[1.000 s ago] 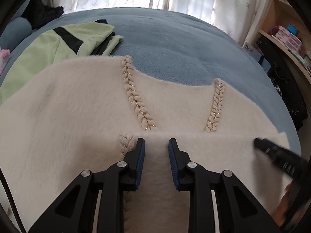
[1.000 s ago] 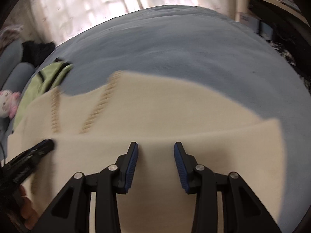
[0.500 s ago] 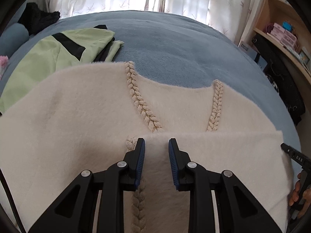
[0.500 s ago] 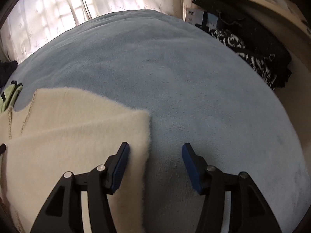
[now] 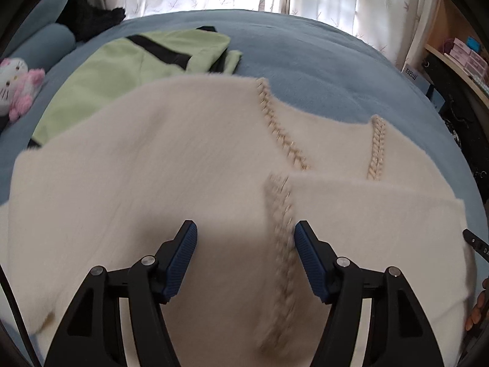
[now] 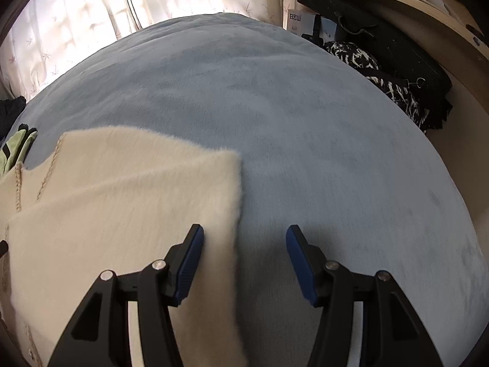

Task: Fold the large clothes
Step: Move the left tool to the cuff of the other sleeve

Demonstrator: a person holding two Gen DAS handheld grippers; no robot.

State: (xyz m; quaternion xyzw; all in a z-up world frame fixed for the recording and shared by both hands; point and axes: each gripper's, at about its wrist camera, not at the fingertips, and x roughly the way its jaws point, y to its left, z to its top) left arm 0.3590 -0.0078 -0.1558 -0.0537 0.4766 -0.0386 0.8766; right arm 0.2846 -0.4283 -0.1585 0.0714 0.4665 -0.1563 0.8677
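Claws apart over a half-folded cream sweater

Cream fuzzy sweater (image 5: 189, 165) lies flat on the blue bed (image 6: 305, 128), with one flap already turned in over its right side, so the fold looks partly done. Both tools hang just above it and grip nothing. Left claw (image 5: 244, 253) has its fingers spread wide, straddling the braided trim (image 5: 282, 235) that runs down the front. Right claw (image 6: 243, 257) is equally wide, one finger over the sweater's right edge and the other over bare bedding.

To do the next fold well, I would say each claw should close on a full pinch of the plush fabric near an edge, not on the trim alone, and both sides should lift together so the pile does not drag and bunch. The folded flap looks thick and springy; it may slide off if the lift is lopsided.

A folded green garment (image 5: 134, 70) lies just beyond the sweater, near enough to get caught. A pink and white plush toy (image 5: 18, 82) sits at the bed's left edge.

Hard to judge: the near hem is cut off below both views, the trim close to the left claw is smeared by motion blur, and I cannot tell whether the fingertips touch the fabric.
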